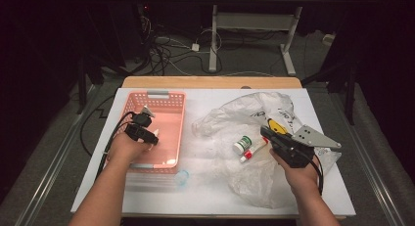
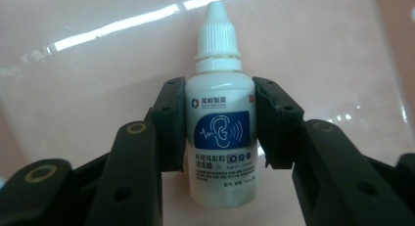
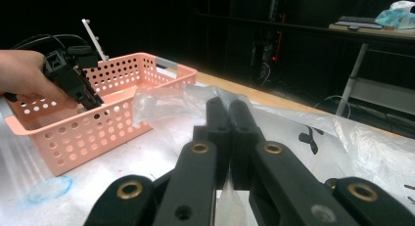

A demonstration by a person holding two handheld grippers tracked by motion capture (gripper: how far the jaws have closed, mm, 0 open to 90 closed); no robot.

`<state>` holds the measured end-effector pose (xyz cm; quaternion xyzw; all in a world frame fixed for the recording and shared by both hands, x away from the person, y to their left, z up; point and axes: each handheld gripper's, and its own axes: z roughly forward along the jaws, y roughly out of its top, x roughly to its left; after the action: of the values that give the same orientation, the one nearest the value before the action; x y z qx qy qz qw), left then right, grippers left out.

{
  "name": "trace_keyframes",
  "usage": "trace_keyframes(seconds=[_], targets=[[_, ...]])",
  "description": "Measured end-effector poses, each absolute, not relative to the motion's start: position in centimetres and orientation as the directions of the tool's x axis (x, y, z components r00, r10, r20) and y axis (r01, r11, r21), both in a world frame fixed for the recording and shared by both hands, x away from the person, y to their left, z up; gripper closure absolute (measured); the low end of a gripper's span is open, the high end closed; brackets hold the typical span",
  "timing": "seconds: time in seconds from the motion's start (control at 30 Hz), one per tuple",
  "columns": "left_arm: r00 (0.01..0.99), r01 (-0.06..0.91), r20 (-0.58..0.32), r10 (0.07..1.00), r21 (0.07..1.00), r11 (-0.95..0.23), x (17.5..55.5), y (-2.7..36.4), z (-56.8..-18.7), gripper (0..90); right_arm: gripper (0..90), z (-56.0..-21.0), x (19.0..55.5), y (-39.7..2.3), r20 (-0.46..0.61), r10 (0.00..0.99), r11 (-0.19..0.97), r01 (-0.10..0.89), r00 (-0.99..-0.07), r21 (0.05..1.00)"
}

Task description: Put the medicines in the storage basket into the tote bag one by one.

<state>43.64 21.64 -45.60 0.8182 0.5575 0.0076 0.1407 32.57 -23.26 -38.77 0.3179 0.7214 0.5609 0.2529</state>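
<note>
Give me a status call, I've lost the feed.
Left gripper shut on ear-drop bottle, over pink basket. Right gripper shut, empty, above plastic bag. Two tubes on bag.

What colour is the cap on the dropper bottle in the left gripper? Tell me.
White, ribbed, on the dropper bottle held in the left gripper; clearest in the left gripper view.

In the left gripper view we cannot read the small print on the dropper bottle (image 2: 219, 118), and the jaws cover both its sides. In the high view the left gripper (image 1: 147, 133) hides that bottle from us. The right gripper (image 3: 229, 138) blocks the plastic bag (image 3: 342, 143) beneath it, and the pink basket (image 3: 112, 118) runs off the left edge
</note>
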Motion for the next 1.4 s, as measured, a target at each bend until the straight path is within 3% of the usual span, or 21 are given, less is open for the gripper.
trace_keyframes(seconds=[0.17, 1.1, 1.4], targets=[[0.403, 0.899, -0.148, 0.903, 0.248, -0.36, 43.5, 21.4, -45.4, 58.0, 90.0, -38.8, 32.6, -23.3, -0.008, 0.742, 0.169, 0.175, -0.671, 0.97], [0.53, 0.747, -0.199, 0.824, 0.57, -0.343, 39.0, 20.9, -41.4, 58.0, 90.0, -38.7, 32.5, -23.1, -0.015, 0.739, 0.173, 0.168, -0.674, 0.971], [0.571, 0.65, -0.183, 0.8, 0.697, -0.304, 36.2, 20.5, -41.0, 57.9, 90.0, -38.7, 32.5, -23.1, -0.016, 0.739, 0.173, 0.167, -0.674, 0.971]])
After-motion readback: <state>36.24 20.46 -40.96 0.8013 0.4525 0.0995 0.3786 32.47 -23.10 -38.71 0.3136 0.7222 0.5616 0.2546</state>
